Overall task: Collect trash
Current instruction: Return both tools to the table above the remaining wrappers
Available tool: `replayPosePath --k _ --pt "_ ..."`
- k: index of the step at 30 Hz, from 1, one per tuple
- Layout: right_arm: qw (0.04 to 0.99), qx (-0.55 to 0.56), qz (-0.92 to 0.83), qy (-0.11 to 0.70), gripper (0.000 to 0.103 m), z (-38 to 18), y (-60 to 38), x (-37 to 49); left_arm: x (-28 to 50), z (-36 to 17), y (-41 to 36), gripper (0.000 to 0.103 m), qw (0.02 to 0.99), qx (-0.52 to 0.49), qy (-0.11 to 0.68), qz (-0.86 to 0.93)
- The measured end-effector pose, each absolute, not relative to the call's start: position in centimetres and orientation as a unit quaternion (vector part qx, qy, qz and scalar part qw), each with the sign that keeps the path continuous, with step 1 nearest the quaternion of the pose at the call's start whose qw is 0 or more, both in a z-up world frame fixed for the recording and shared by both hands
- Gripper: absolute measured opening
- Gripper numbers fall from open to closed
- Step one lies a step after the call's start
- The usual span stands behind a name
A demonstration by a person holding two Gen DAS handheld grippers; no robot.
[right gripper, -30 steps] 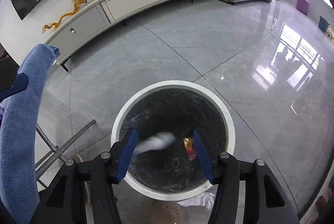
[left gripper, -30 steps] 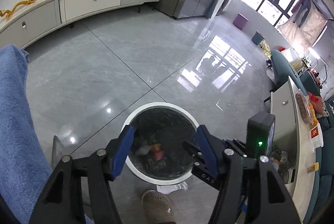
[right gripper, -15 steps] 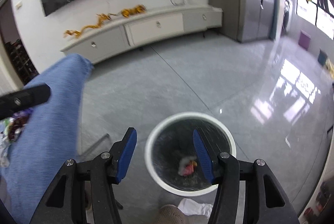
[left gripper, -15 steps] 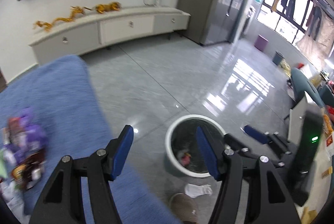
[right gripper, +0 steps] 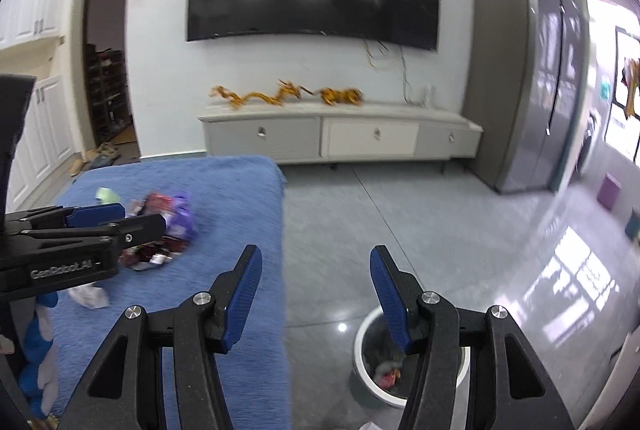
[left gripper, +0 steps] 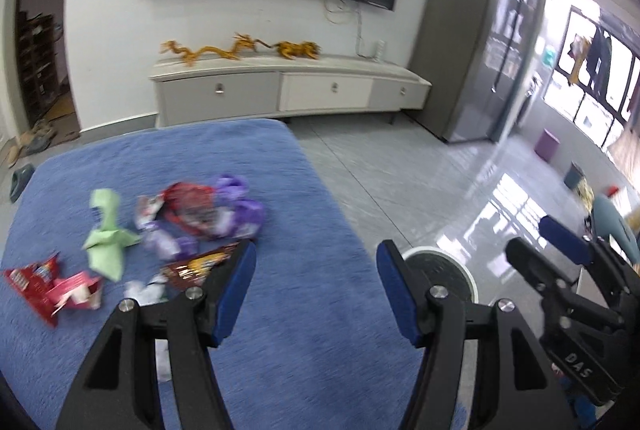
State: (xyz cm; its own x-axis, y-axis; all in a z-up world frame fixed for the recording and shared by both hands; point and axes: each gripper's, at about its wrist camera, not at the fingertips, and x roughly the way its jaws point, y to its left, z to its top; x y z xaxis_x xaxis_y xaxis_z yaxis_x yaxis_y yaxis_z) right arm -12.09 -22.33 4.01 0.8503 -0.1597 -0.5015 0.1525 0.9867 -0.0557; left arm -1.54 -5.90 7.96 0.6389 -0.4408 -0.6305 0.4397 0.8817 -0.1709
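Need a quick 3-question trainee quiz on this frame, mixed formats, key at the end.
1. True or false: both the left gripper and the right gripper have their jaws open with nothing between them.
2. Multiple choice: the green crumpled paper lies on A) the grey floor, B) the blue cloth, C) the white cabinet.
3. Fill in: the white trash bin stands on the ____, to the right of the blue cloth.

Key: 1 true; 2 B; 3 floor.
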Motion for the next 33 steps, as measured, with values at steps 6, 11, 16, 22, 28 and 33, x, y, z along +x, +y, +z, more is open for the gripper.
replayPosePath --k 6,11,16,22,28,33 --pt "0.968 -0.048 -0.061 0.241 0.054 5.3 -18.2 -13.0 -2.0 8.3 -0.2 0.061 0.916 -0.03 0.34 -0.211" --pt "0.969 -0.073 -0.044 0.231 0.054 5.8 -15.2 -13.0 -2.4 8.5 3.8 0.061 0.925 -0.05 0.328 -0.184" --pt "0.968 -0.099 -0.031 0.227 0.054 6.0 -12.4 -12.9 -2.9 8.3 7.1 0.061 0.929 -0.07 0.324 -0.166" --pt "0.965 -0.126 -0.019 0.229 0.054 5.9 -9.3 -12.7 -3.2 7.5 10.1 0.061 0.93 -0.086 0.324 -0.147" --pt "0.96 -0.149 -0.011 0.237 0.054 5.4 -7.6 -11.8 -3.0 6.3 13.4 0.061 0.932 -0.102 0.326 -0.123" --pt "0.955 -0.16 0.0 0.25 0.054 4.7 -6.5 -10.4 -2.6 5.2 16.2 0.061 0.932 -0.112 0.33 -0.099"
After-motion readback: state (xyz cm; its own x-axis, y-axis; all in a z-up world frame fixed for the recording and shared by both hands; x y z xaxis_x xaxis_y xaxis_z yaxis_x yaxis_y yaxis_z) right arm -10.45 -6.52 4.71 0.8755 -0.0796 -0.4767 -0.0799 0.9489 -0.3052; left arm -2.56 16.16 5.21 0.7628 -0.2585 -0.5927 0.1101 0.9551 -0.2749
